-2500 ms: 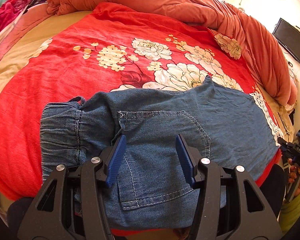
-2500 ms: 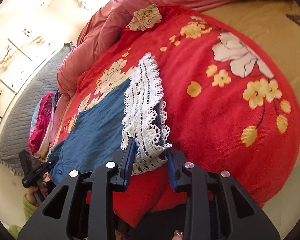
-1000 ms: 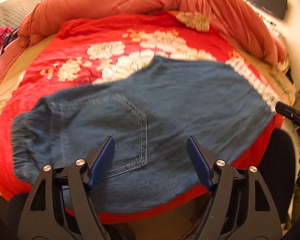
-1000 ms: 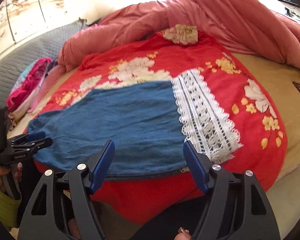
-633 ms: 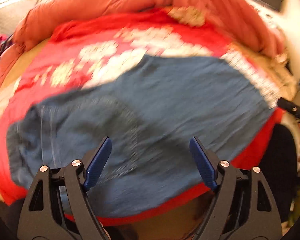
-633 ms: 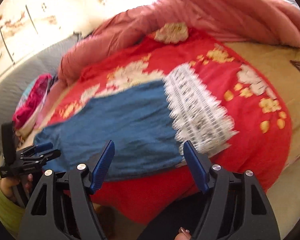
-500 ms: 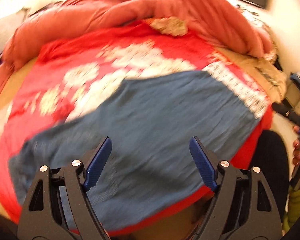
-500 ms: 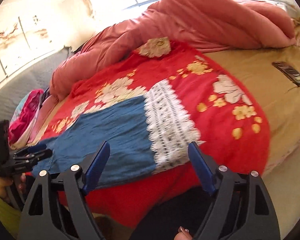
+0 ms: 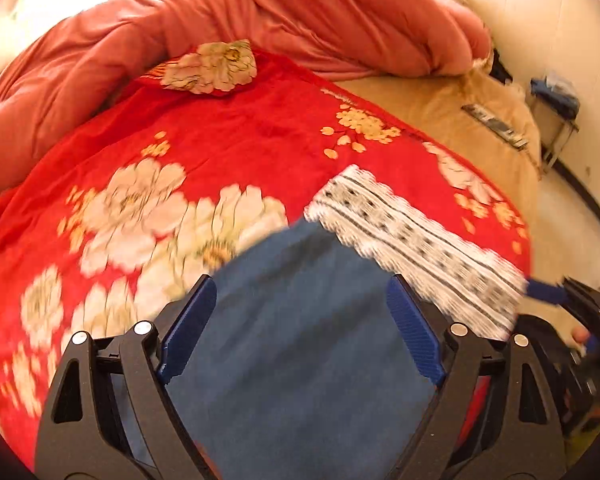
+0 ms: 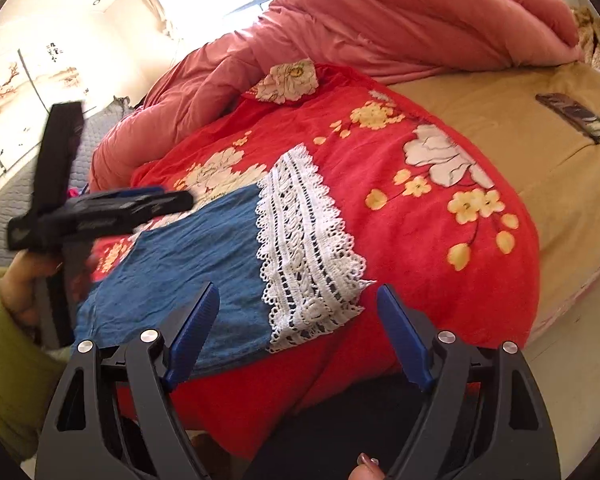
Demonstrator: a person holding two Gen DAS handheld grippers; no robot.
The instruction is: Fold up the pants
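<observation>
Our left gripper and right gripper both stand wide, holding nothing. Just past them the pants lie flat on the red blanket at the bed's near edge, long axis running left to right, lace hem pointing right. Farther back sit the pink duvet and a remote. Compared with a second ago, our left view has swung right: the pocket is gone from sight and the hem has come closer.
</observation>
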